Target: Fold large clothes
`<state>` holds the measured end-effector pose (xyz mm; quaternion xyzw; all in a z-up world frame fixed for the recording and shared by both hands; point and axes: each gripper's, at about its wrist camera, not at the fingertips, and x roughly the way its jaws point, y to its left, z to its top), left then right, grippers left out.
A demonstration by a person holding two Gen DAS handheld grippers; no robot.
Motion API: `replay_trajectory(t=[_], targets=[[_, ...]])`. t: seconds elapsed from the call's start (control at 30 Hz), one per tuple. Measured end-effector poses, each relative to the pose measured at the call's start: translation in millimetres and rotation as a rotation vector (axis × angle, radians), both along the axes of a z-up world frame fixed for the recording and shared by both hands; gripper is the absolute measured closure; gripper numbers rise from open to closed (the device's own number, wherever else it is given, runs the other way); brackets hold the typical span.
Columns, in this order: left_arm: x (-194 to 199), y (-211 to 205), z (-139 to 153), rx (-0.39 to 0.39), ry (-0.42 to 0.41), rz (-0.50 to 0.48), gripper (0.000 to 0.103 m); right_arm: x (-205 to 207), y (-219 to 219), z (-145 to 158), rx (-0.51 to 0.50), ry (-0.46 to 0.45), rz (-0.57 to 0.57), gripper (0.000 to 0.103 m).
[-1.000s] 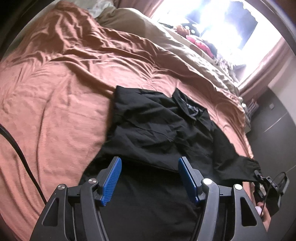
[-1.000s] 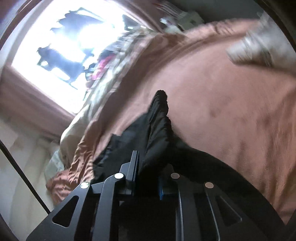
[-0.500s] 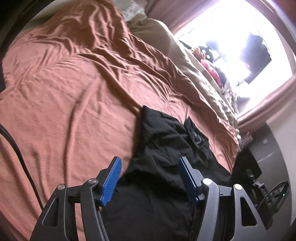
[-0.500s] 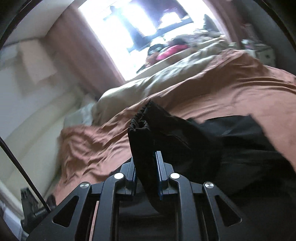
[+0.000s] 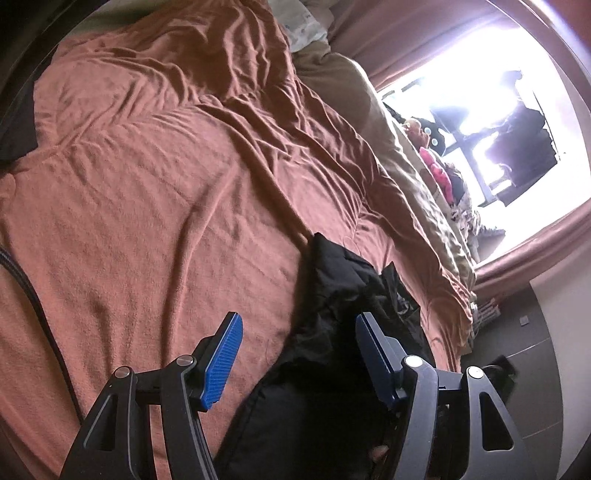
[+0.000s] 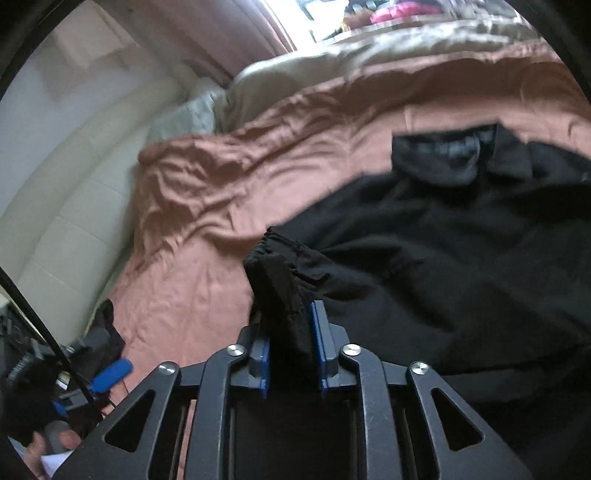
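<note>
Your right gripper [image 6: 290, 328] has the elastic cuff of a sleeve [image 6: 280, 273] bunched up between its blue pads [image 6: 317, 332], and its jaws are opening at this moment; the cloth stands in the gap, touching the pads on both sides, though how firmly they press on it is hard to judge. The sleeve runs from there back to the right into the body of the black jacket [image 6: 461, 258], which lies spread across the rust-coloured bedspread [image 6: 207, 206]. The jacket's collar [image 6: 461, 151] points toward the far side of the bed, where a beige duvet [image 6: 332, 70] lies along the edge.

Your left gripper [image 5: 295, 354] is released: its jaws stand wide apart with nothing pinched. Its left pad [image 5: 221, 362] hangs over bare bedspread [image 5: 147, 206], and its right pad [image 5: 373, 358] hangs over the black jacket [image 5: 332, 295], whose heaped dark folds fill the space below and between the jaws on the right. Whether that pad touches the cloth, you cannot tell from this view. Beyond the jacket the bedspread stretches away in creases toward the beige duvet [image 5: 402, 162] and a bright window [image 5: 498, 110] framed by a pink curtain [image 5: 406, 33]. A black cable [image 5: 33, 291] crosses the bedspread at the left edge.
</note>
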<state>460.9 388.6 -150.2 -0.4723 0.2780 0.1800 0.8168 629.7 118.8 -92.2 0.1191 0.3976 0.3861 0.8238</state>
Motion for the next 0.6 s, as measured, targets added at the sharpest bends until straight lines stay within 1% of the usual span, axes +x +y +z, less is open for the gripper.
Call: replay_trajectory(t=[0.03, 0.07, 0.1, 0.13, 0.23, 0.3, 0.37, 0.43, 0.47, 0.6], targets=[[1, 0, 0, -0.002, 0.001, -0.002, 0.038, 3, 6, 0, -0.008, 0.019, -0.002, 0.054], [1, -1, -1, -0.003, 0.001, -0.005, 0.038, 3, 4, 0, -0.002, 0.028, 0.001, 0.041], [3, -2, -1, -0.003, 0.001, -0.009, 0.038, 3, 2, 7, 0.015, 0.032, 0.006, 0.025], [5, -3, -1, -0.002, 0.001, -0.017, 0.038, 6, -3, 11, 0.031, 0.032, 0.004, 0.023], [11, -9, -2, 0.000, -0.002, -0.043, 0.038, -2, -22, 18, 0.050, 0.041, 0.007, 0.023], [18, -14, -2, 0.003, 0.001, -0.066, 0.038, -5, -44, 21, 0.060, 0.043, -0.010, 0.023], [27, -22, -3, 0.011, 0.005, -0.101, 0.038, -14, -82, 22, 0.062, 0.018, -0.081, 0.023], [39, -33, -4, 0.021, 0.013, -0.143, 0.038, -18, -110, 21, 0.056, 0.003, -0.150, 0.023], [44, -38, -4, 0.028, 0.019, -0.161, 0.038, -16, -132, 22, 0.063, 0.010, -0.193, 0.023], [70, -64, -14, 0.054, 0.062, -0.248, 0.038, -12, -187, 14, 0.087, 0.037, -0.316, 0.023]])
